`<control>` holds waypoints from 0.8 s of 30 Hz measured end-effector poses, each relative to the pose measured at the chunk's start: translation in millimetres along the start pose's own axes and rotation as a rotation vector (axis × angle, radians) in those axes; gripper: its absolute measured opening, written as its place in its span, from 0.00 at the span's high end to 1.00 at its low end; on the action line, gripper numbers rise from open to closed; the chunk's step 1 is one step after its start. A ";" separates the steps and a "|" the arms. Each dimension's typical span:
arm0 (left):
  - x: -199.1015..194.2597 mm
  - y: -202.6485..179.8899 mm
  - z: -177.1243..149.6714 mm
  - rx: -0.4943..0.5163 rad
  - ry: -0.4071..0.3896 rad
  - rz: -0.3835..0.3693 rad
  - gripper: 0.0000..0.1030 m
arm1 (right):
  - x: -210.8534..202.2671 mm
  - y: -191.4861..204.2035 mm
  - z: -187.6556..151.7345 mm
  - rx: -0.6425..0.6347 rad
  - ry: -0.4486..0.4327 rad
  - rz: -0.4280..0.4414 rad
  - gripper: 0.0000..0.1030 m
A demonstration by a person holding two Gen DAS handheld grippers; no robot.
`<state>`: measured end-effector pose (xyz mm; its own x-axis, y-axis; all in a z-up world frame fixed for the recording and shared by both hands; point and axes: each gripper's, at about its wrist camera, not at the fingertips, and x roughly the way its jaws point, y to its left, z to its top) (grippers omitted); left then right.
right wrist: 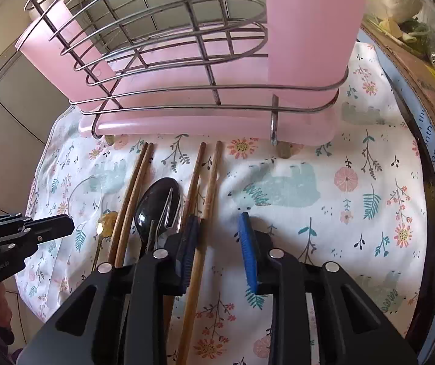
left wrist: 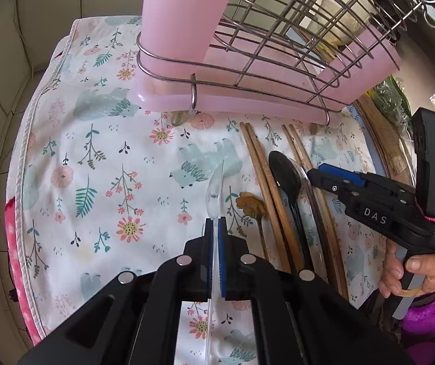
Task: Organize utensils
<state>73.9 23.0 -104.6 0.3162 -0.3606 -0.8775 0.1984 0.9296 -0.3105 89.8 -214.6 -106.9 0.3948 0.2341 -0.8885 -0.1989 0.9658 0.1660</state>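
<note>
My left gripper (left wrist: 216,223) is shut on a clear plastic spoon (left wrist: 215,185), held edge-on above the floral cloth (left wrist: 101,152); its bowl also shows in the right wrist view (right wrist: 86,194). My right gripper (right wrist: 220,222) is open, low over the cloth, with one wooden chopstick (right wrist: 208,194) between its fingers. A black spoon (right wrist: 156,203), a clear fork (right wrist: 168,213), a small gold spoon (right wrist: 106,222) and more chopsticks (right wrist: 135,188) lie side by side. The pink and wire utensil rack (right wrist: 187,60) stands behind them.
A round wooden board edge (right wrist: 430,115) with bagged vegetables (right wrist: 424,30) lies at the right. A tiled wall (left wrist: 10,60) lies to the left of the cloth. A pink towel (left wrist: 13,243) peeks out under the cloth's left edge.
</note>
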 end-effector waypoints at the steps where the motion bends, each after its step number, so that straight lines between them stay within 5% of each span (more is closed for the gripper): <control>1: 1.6 -1.2 1.5 0.011 0.008 0.008 0.97 | 0.2 1.0 0.3 -0.003 0.000 0.000 0.88; 13: 21.5 -28.0 25.3 0.155 0.067 0.118 0.92 | 2.5 15.3 -5.1 -0.061 0.060 -0.080 0.92; 24: 29.4 -35.2 29.2 0.157 0.063 0.139 0.91 | 13.6 40.4 -7.7 -0.083 0.029 -0.139 0.92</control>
<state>103.3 -22.5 -108.8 0.2927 -0.2201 -0.9305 0.3005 0.9450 -0.1290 80.2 -173.2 -115.6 0.3977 0.0939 -0.9127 -0.2182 0.9759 0.0053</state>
